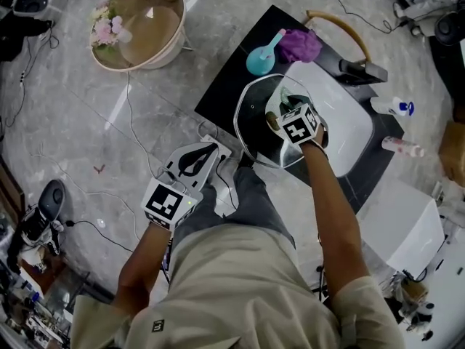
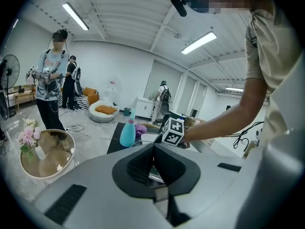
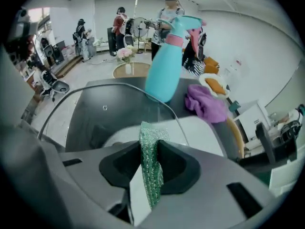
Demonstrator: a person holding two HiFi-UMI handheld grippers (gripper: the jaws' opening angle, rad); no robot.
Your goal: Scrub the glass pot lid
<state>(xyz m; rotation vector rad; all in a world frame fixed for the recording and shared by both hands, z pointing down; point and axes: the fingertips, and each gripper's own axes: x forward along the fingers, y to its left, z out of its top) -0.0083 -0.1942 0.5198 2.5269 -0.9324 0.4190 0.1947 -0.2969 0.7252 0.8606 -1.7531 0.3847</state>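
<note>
The glass pot lid (image 1: 253, 120) lies on the black table (image 1: 225, 86), partly over a white basin (image 1: 341, 126). My right gripper (image 1: 283, 106) is over the lid's right half, shut on a green scrub pad (image 3: 151, 168). In the right gripper view the pad sticks out between the jaws of my right gripper (image 3: 150, 149), and the lid (image 3: 95, 113) spreads just ahead. My left gripper (image 1: 208, 151) hangs over the floor, left of the table and apart from the lid. The left gripper view shows the left gripper (image 2: 153, 149) with its jaws together and nothing between them.
A teal spray bottle (image 1: 259, 58) and a purple cloth (image 1: 299, 46) stand behind the lid. Two small bottles (image 1: 398, 107) lie at the table's right end beside a white box (image 1: 399, 224). A round mirror tray with flowers (image 1: 142, 24) and cables (image 1: 131, 122) are on the floor at left.
</note>
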